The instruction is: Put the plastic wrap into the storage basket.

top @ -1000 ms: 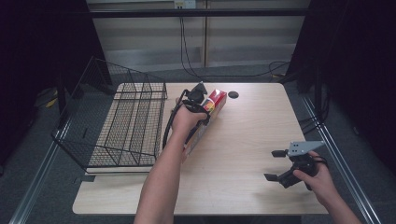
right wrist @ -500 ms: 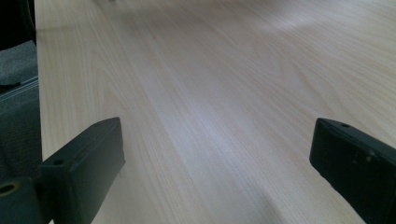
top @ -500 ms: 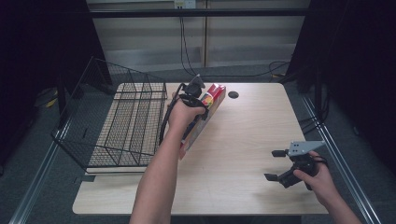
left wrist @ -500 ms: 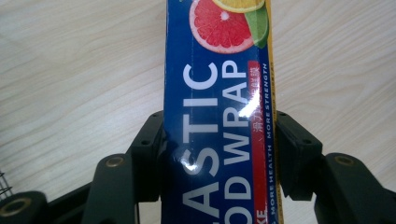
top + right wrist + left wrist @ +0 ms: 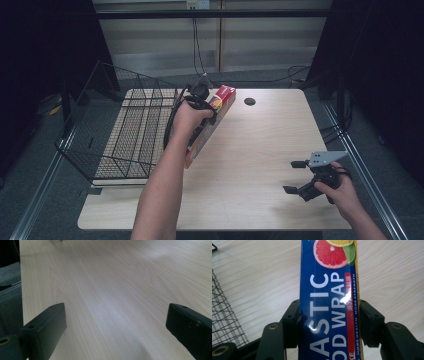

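Left gripper (image 5: 329, 322) clamped across plastic wrap box (image 5: 212, 122), jaws tight on both long sides. Box at table's (image 5: 260, 150) 10 o'clock, just beside wire basket (image 5: 125, 135); far end raised, near end low by table. Grip across narrow width likely chosen for control of long box, maybe for move into basket. Left forearm stretched forward, wrist bent over box. Right gripper (image 5: 299, 176) at 4 o'clock, jaws wide open, empty, low over bare wood, hand parked well apart.
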`<state>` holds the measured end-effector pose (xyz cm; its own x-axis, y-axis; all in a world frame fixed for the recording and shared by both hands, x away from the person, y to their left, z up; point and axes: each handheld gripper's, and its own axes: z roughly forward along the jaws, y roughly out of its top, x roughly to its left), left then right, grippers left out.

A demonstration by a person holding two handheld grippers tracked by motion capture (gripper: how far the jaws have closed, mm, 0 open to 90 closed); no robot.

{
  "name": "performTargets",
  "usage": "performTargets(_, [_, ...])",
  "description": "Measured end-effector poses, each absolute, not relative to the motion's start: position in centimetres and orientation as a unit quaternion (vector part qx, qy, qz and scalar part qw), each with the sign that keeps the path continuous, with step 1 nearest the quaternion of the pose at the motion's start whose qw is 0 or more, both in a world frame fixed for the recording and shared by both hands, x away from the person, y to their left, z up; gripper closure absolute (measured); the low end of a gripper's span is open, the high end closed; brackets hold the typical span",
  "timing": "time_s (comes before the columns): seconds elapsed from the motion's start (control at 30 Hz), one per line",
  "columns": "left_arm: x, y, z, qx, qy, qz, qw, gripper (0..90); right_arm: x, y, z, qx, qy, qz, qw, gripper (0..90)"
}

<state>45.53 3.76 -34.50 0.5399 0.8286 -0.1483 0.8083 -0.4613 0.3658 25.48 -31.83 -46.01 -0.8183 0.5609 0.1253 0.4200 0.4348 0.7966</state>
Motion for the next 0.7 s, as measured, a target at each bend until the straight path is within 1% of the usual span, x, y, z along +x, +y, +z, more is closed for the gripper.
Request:
performTargets(0.13, [45.4,4.3,-33.9,0.844,0.495,0.029,0.205,44.5,25.5,-31.8,-46.0,0.291,0.841,0.448,0.082,2.8])
performTargets(0.23, [45.5,4.7,-33.4,0.852,0.484,0.029,0.199,44.5,25.5,-31.8,-46.0,0.291,0.842,0.447,0.081,2.8])
performTargets(0.3, [45.2,4.9,-33.1,0.838,0.503,0.03,0.209,44.4,25.5,-31.8,-46.0,0.292,0.842,0.446,0.082,2.8])
performTargets(0.33, [45.3,5.1,-32.9,0.845,0.494,0.031,0.203,44.4,25.5,-31.8,-46.0,0.292,0.842,0.447,0.083,2.8])
performTargets(0.4, [45.2,5.1,-32.7,0.841,0.5,0.031,0.205,44.4,25.5,-31.8,-46.0,0.292,0.842,0.447,0.083,2.8])
performTargets(0.43, [45.4,5.4,-32.4,0.849,0.488,0.033,0.199,44.4,25.5,-31.8,-46.0,0.292,0.841,0.447,0.084,2.8])
performTargets(0.57, [45.2,5.7,-31.9,0.837,0.507,0.032,0.206,44.4,25.5,-31.8,-45.9,0.292,0.842,0.447,0.083,2.8])
performTargets(0.6, [45.3,5.8,-31.8,0.837,0.507,0.031,0.205,44.4,25.5,-31.8,-45.9,0.292,0.841,0.447,0.083,2.8])
performTargets(0.63, [45.4,6.1,-31.6,0.844,0.493,0.033,0.208,44.4,25.5,-31.8,-45.9,0.293,0.841,0.447,0.084,2.8])
performTargets(0.67, [45.3,6.1,-31.6,0.836,0.507,0.032,0.21,44.4,25.5,-31.8,-45.9,0.294,0.84,0.448,0.085,2.8])
performTargets(0.7, [45.4,6.3,-31.4,0.845,0.493,0.035,0.207,44.4,25.5,-31.9,-45.9,0.293,0.84,0.448,0.085,2.8])
